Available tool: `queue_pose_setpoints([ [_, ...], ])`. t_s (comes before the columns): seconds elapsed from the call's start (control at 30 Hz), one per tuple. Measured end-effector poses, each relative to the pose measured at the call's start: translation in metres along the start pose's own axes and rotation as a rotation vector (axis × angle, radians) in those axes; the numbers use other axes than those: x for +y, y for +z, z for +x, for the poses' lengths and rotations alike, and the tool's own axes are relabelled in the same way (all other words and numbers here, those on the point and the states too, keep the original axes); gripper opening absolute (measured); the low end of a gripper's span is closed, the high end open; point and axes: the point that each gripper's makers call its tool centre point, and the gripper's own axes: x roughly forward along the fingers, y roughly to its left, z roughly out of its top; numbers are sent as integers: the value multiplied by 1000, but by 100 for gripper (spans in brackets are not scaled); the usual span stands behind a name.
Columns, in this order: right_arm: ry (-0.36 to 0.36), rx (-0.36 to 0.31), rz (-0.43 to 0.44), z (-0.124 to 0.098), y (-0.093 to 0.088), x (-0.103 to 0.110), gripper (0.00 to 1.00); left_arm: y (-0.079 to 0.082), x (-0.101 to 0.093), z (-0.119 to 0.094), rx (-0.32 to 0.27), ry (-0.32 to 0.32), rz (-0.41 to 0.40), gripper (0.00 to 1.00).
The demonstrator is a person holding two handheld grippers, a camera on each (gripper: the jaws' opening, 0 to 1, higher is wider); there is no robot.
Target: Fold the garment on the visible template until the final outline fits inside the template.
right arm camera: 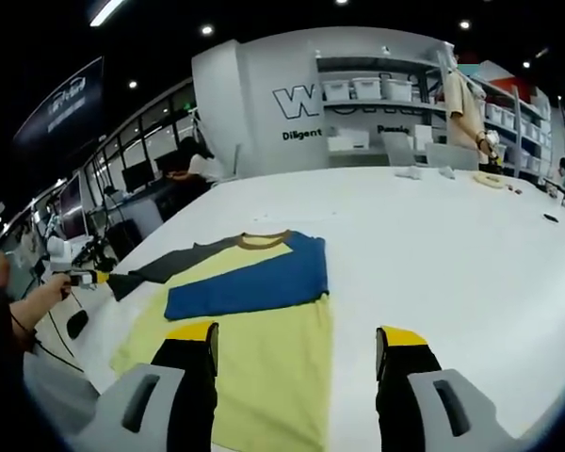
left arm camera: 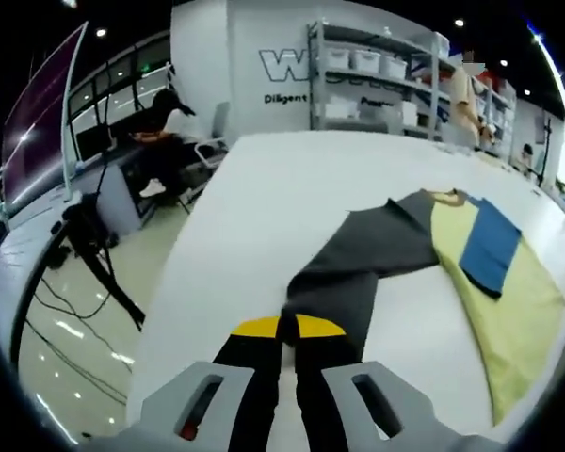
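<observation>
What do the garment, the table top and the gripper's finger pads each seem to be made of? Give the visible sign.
Garment: soft knit cloth, matte; it lies limp and creases where folded. Likely cotton jersey, unconfirmed.
Table top: smooth white hard surface, perhaps laminate; it shows a faint sheen.
Right gripper finger pads: yellow tips on black fingers, probably rubber or plastic; matte.

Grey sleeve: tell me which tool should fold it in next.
Left. The left tool is shut on the grey sleeve at its cuff, stretched out over the white table. The right tool is open, holding nothing, over the yellow shirt body.
</observation>
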Motion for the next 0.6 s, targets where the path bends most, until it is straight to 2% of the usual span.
queue_pose_setpoints([
  [0.33,-1,-2,-8,-2,4,0,65,14,25,5,9,46,40,0],
  [0.47,-1,-2,-6,-1,4,1,65,26,36,7,0,67,40,0],
  [0.6,-2,-1,-14,-2,3,0,65,38,43,10,-2,97,119,0],
])
